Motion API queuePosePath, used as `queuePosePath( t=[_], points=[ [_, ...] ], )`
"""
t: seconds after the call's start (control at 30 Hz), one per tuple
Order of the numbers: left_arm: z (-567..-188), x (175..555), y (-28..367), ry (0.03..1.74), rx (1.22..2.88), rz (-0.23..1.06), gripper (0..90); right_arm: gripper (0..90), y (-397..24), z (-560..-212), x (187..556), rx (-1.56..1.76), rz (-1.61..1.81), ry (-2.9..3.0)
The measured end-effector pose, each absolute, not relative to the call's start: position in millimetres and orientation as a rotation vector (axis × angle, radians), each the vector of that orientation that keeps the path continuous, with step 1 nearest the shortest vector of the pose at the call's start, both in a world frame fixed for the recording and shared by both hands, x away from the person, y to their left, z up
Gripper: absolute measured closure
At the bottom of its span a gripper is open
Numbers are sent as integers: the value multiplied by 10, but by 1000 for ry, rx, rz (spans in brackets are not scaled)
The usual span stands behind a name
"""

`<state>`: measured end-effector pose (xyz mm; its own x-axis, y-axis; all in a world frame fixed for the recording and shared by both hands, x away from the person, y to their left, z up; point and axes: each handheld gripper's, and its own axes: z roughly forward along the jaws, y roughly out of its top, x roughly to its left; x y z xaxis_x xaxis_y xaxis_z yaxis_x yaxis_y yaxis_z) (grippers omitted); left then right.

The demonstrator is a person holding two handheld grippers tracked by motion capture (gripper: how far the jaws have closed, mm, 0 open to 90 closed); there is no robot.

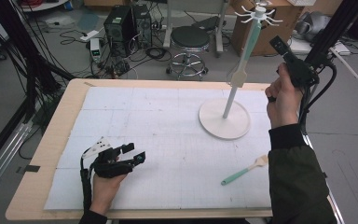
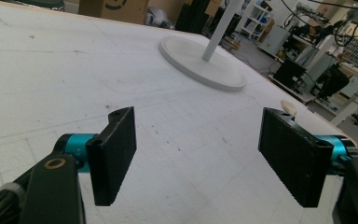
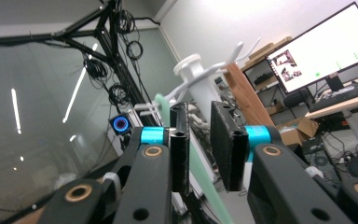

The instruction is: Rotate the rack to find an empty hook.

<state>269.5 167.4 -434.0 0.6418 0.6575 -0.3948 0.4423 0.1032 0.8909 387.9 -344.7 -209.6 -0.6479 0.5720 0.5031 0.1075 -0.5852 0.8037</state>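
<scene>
The right gripper [image 3: 200, 144], jaws narrowly apart around the green handle [image 3: 205, 186] hanging from the rack [image 1: 242, 70], grips nothing visibly, while the left gripper [image 2: 200, 154] rests wide open and empty well left of the rack.

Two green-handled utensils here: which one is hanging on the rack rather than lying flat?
The spatula hanging from the rack's top hooks; the other utensil lies on the table.

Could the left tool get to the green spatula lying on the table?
Probably yes. The left tool rests open on the white mat, and nothing stands between it and the green spatula. It would only need to cross over to that side.
</scene>
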Motion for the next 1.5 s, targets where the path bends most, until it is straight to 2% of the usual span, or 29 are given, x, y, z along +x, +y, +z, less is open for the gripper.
queuePosePath(
  t=[0.17, 0.9, 1.5],
  points=[
    [-4341, 2696, 1686, 955, 1526, 202, 282, 895, -3459, -2067, 3942, 1126, 2326, 1215],
    [-4308, 2664, 1703, 931, 1524, 259, 269, 898, -3427, -1922, 4035, 1119, 2317, 1202],
    [-4309, 2661, 1720, 940, 1528, 255, 272, 899, -3279, -1880, 4011, 1102, 2313, 1250]
  ],
)
